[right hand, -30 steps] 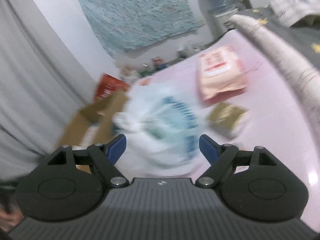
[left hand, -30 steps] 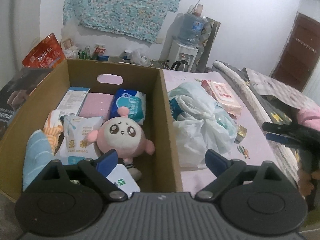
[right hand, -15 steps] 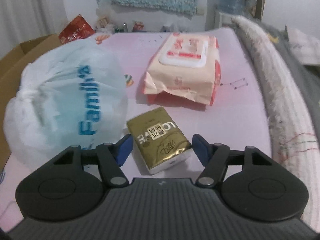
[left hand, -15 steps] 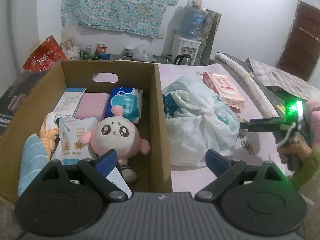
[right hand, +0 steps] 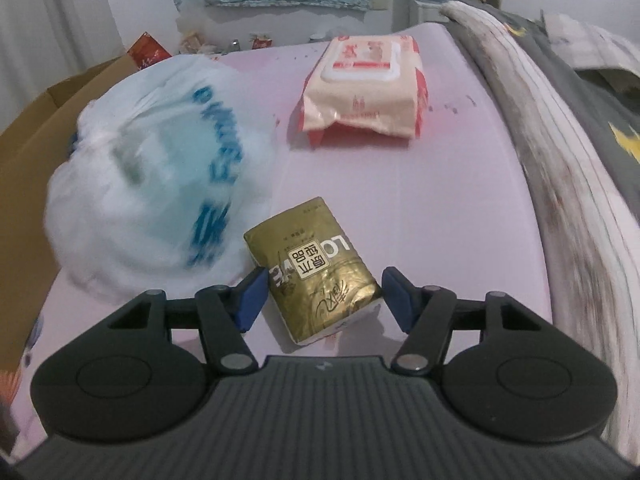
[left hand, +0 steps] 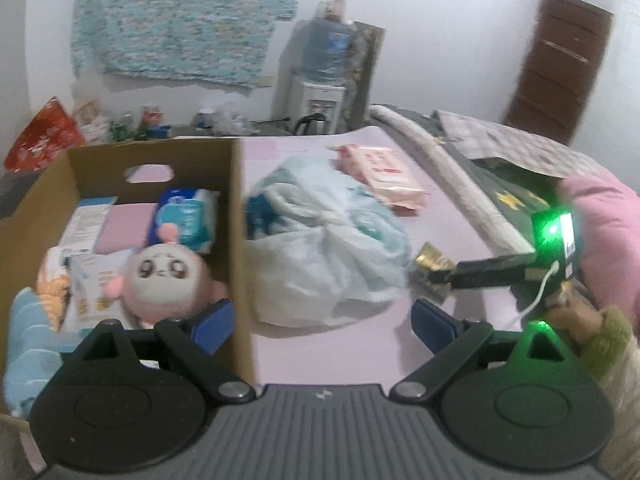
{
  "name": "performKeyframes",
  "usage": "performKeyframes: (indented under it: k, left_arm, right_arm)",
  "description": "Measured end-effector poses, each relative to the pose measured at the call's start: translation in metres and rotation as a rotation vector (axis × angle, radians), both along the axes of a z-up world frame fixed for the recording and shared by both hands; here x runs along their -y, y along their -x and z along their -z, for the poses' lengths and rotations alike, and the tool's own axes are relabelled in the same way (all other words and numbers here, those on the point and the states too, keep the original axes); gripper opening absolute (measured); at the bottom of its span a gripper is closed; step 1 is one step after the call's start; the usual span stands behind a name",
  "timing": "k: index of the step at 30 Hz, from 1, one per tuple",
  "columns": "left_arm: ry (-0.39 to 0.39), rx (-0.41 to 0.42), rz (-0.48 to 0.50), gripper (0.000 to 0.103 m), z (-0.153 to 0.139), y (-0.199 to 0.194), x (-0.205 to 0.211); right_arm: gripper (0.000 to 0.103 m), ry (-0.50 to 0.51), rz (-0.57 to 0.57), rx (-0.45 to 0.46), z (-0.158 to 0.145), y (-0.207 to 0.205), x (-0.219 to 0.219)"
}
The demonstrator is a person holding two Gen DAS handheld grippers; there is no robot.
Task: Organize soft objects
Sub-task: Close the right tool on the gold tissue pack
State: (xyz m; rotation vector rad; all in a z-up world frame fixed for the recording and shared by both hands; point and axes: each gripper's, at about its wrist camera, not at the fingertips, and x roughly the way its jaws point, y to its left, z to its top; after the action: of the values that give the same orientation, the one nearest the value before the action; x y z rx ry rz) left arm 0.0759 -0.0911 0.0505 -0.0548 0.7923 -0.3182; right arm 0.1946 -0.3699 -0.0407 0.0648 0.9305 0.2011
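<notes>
A gold tissue pack (right hand: 316, 268) lies on the pink sheet between the fingers of my right gripper (right hand: 322, 298). Its jaws are closing; small gaps still show on both sides of the pack. In the left wrist view that gripper (left hand: 444, 276) reaches the same gold pack (left hand: 430, 258) from the right. A tied white plastic bag (right hand: 156, 188) sits just left of the pack, and a peach wet-wipes pack (right hand: 364, 88) lies farther back. My left gripper (left hand: 322, 316) hangs open and empty over the right wall of the cardboard box (left hand: 236, 216), which holds a pink plush doll (left hand: 164, 276) and tissue packs.
A rolled grey and white blanket (right hand: 532, 136) runs along the right side of the bed. A person's hand in a green cuff (left hand: 592, 320) holds the right gripper. A water dispenser (left hand: 324, 76) and cluttered shelf stand at the far wall.
The right gripper has come down over the gold pack and its fingers have narrowed around it. The left gripper's view has shifted right, away from the box's inside.
</notes>
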Motion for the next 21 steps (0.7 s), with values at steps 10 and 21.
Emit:
performKeyframes:
  k: [10,21]
  left_arm:
    - [0.035,-0.013,0.156,0.096,0.012,0.031,0.053]
    - [0.049,-0.060,0.222,0.096,0.030,0.047,0.088]
  right_arm:
    - [0.062,-0.140,0.072,-0.003,-0.007,0.118,0.004]
    - [0.066,-0.428,0.176,0.009,0.000,0.163,0.033]
